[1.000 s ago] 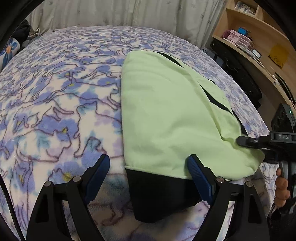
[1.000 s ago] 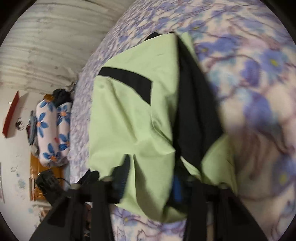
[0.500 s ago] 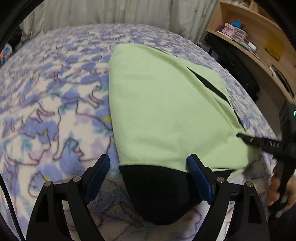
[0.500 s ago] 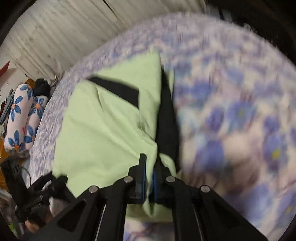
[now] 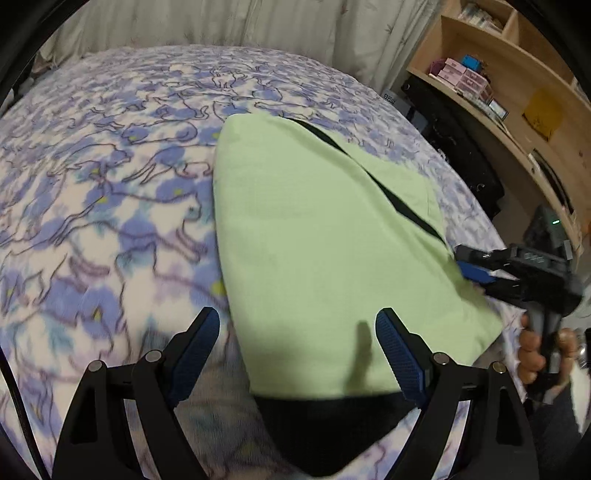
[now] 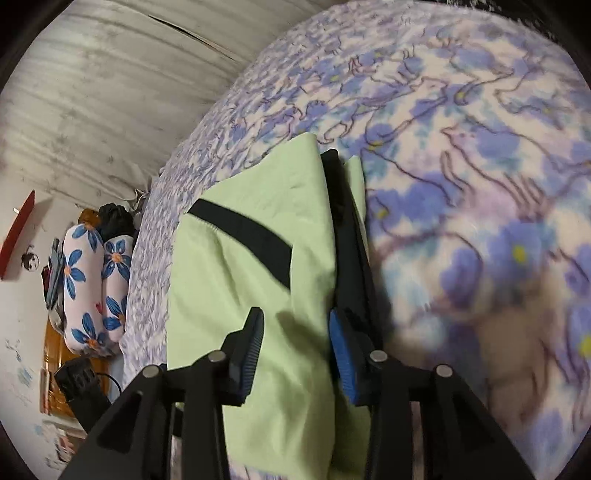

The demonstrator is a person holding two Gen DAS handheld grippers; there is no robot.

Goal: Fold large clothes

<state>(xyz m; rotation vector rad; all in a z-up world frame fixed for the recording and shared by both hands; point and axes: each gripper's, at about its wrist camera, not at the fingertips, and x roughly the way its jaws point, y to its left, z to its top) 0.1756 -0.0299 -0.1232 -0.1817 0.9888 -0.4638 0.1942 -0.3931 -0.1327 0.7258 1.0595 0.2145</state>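
A light green garment [image 5: 314, 221] with black trim lies folded on the bed; its black hem [image 5: 325, 428] points toward me. My left gripper [image 5: 297, 321] hovers wide open over the garment's near end, touching nothing. My right gripper [image 6: 295, 321] is at the garment's right edge [image 5: 469, 264], held by a hand [image 5: 532, 354]. Its jaws are opening. Green cloth lies between them, and the pads do not press on it. A black strip [image 6: 243, 236] crosses the garment's upper layer.
A fleece blanket [image 5: 110, 192] with purple-blue cats covers the bed. Wooden shelves [image 5: 517, 85] with boxes stand on the right, a curtain [image 5: 221, 22] behind. Flowered pillows [image 6: 88, 288] lie past the bed's far side.
The right gripper, shut on the garment's edge half a second ago, now has its jaws parted. The left gripper stays open and has shifted further over the green part.
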